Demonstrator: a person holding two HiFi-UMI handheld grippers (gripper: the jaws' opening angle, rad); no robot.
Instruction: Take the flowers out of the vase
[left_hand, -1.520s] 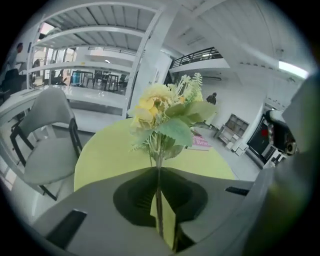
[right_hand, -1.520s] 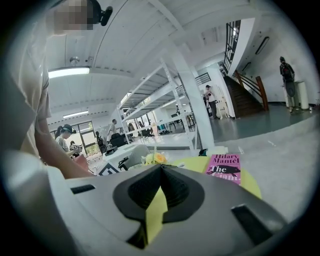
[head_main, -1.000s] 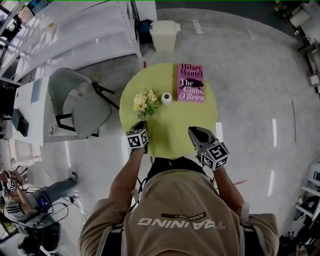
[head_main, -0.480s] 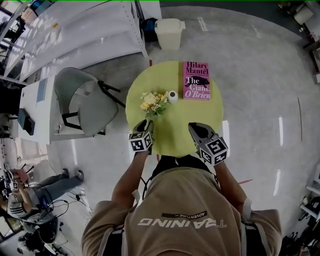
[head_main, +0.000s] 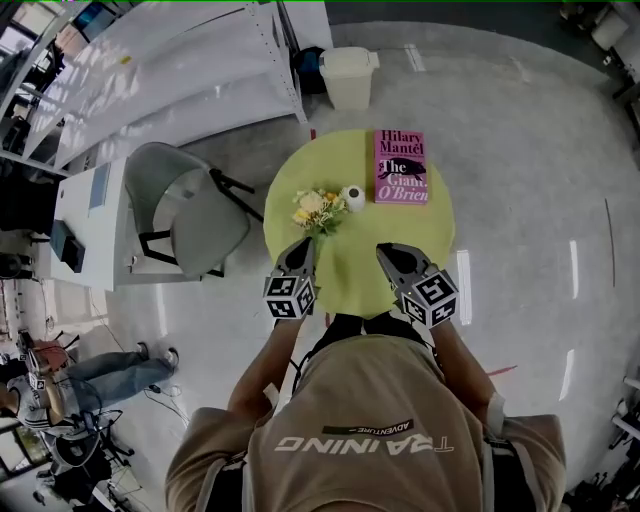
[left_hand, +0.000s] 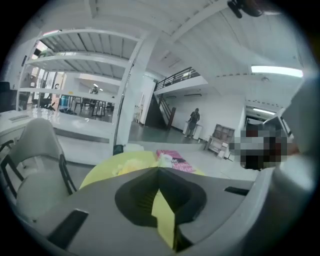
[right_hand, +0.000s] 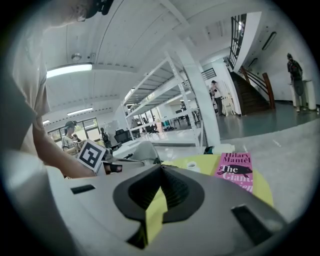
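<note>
A small bunch of yellow and white flowers lies on the round yellow-green table, just left of the small white vase and outside its mouth. My left gripper hangs above the table's near left side, short of the flower stems. Its jaws have just been closing and now meet with nothing between them. In the left gripper view the left gripper points over the flowers and the vase. My right gripper, seen also in its own view, is shut and empty on the near right.
A pink book lies at the table's far right. A grey chair stands left of the table, with a white bin beyond it. White shelving runs along the far left. A person sits at the lower left.
My left gripper has lifted up off the table, away from the flower stems. The flowers and vase stay where they were. The right gripper has barely shifted.
</note>
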